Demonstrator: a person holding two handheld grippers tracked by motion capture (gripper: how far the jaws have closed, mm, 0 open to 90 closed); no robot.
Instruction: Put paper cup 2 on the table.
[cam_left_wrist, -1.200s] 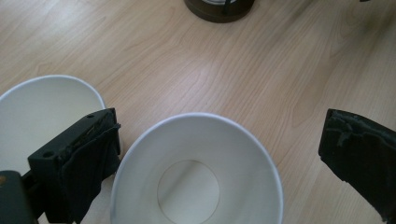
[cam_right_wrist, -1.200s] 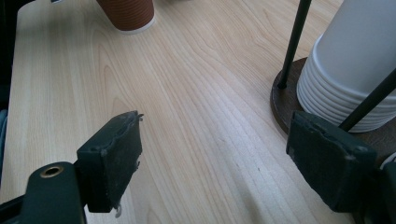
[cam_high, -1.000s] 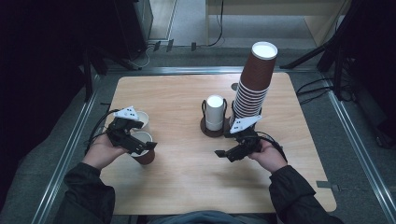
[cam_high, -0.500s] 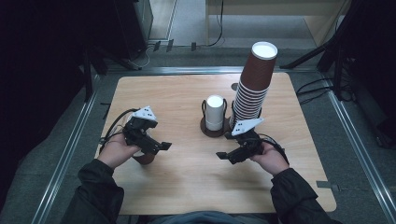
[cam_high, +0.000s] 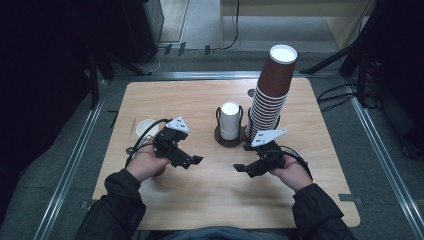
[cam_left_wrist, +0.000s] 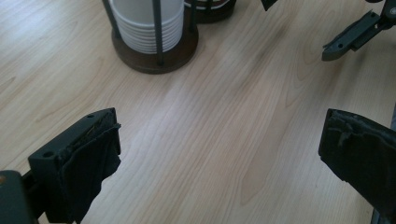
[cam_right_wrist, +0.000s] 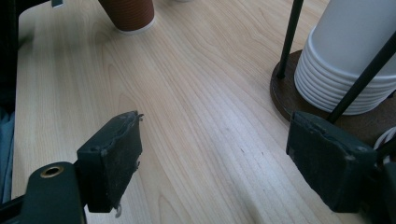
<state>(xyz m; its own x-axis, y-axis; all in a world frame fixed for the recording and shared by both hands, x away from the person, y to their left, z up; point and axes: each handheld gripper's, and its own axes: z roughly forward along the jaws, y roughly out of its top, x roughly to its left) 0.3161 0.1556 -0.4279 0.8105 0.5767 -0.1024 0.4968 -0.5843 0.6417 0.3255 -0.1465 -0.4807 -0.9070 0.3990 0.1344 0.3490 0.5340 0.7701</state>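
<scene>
My left gripper (cam_high: 192, 161) (cam_left_wrist: 224, 149) hovers open over bare wood left of the table's middle, nothing between its jaws. My right gripper (cam_high: 243, 169) (cam_right_wrist: 215, 158) is open and empty too, facing it from the right. Behind them a wire holder with a stack of white lids (cam_high: 230, 121) (cam_left_wrist: 149, 28) (cam_right_wrist: 345, 60) stands mid-table. A tall tilted stack of brown paper cups (cam_high: 272, 95) rises just right of it. One cup with a white inside (cam_high: 146, 128) stands at the left. Another brown cup (cam_high: 159, 172) (cam_right_wrist: 128, 14) peeks from under the left hand.
The wooden table (cam_high: 200, 200) has bare wood between and in front of the grippers. Metal rails run along both sides of the table, and cables lie on the floor at the back and right.
My left gripper has moved right, off the brown cup at the left and toward the table's middle. The right gripper has stayed almost still.
</scene>
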